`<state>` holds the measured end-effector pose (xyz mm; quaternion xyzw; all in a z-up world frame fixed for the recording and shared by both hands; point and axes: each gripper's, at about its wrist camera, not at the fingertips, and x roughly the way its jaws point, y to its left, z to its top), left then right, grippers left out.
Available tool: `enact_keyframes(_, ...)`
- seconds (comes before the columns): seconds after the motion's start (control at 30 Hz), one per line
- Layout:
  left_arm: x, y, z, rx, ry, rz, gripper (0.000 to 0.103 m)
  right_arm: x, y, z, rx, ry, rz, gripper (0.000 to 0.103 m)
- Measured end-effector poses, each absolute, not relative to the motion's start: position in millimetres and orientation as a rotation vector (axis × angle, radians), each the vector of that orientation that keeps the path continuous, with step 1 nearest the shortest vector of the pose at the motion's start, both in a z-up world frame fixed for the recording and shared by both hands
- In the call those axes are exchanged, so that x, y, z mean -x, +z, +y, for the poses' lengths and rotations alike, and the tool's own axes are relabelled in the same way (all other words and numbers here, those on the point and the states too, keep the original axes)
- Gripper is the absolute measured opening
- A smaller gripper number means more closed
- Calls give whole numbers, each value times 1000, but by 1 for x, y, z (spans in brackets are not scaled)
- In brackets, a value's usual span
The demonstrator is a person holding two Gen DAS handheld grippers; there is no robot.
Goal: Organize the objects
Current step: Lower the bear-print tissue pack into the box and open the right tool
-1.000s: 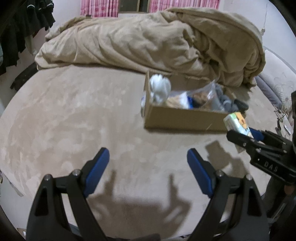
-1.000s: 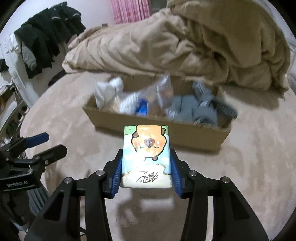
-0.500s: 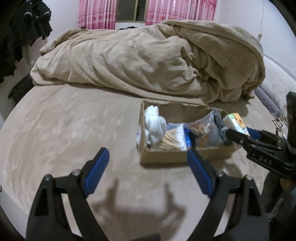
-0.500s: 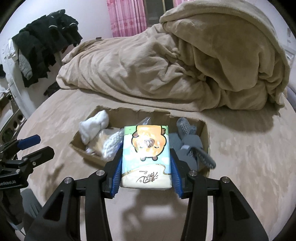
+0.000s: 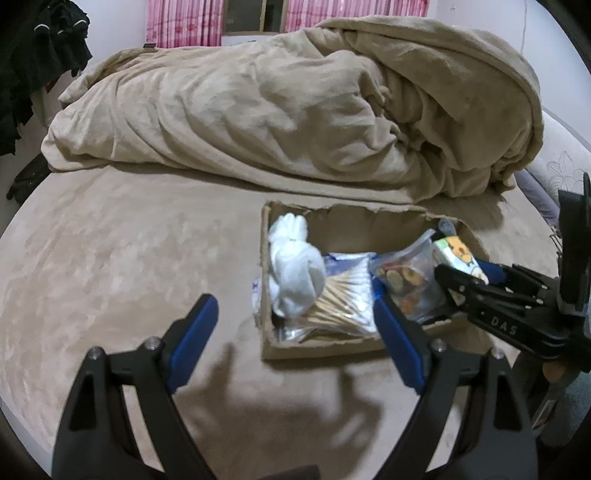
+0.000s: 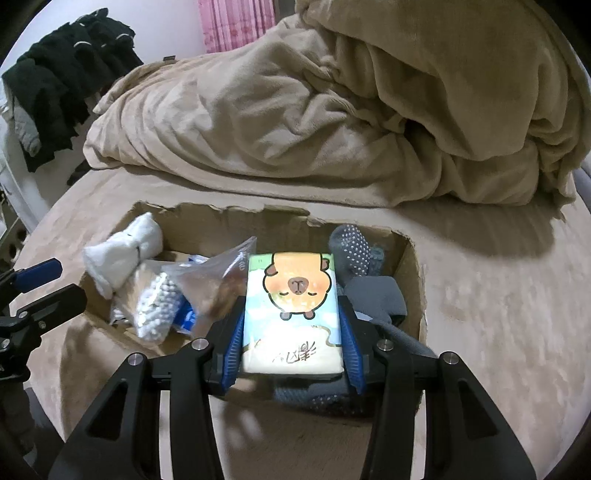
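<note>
Pretty far along, we'd say. The torn-edged brown cardboard box [image 6: 412, 280] on the beige bed [image 5: 110, 258] already holds a rolled white sock [image 5: 295, 266], a bag of cotton swabs [image 5: 343, 295], a clear snack bag [image 5: 402, 280] and grey grip socks [image 6: 354, 251]. Our right gripper [image 6: 291, 332] is clamped on the capybara-print tissue pack [image 6: 295, 310], hovering over the box, so we've only the drop left. Our left gripper [image 5: 291, 339] hangs spread wide, carrying nothing.

A home bedroom: a rumpled beige duvet [image 5: 295, 110] on a bed [image 5: 110, 258], pink curtains [image 5: 184, 22], dark clothes [image 6: 66, 81] hanging.
</note>
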<state>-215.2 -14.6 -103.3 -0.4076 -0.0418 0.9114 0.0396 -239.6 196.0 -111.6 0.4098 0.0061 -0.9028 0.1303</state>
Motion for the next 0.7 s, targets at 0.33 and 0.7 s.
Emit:
enact_keyframes(0.33, 188, -84, -12, 1214, 2798, -120, 87, 218, -90, 201, -1140, -2673, -8, 72)
enact_keyframes(0.7, 126, -56, -10, 1153, 2822, -121, 88, 154, -57, 201, -1067, -2689, -48, 73)
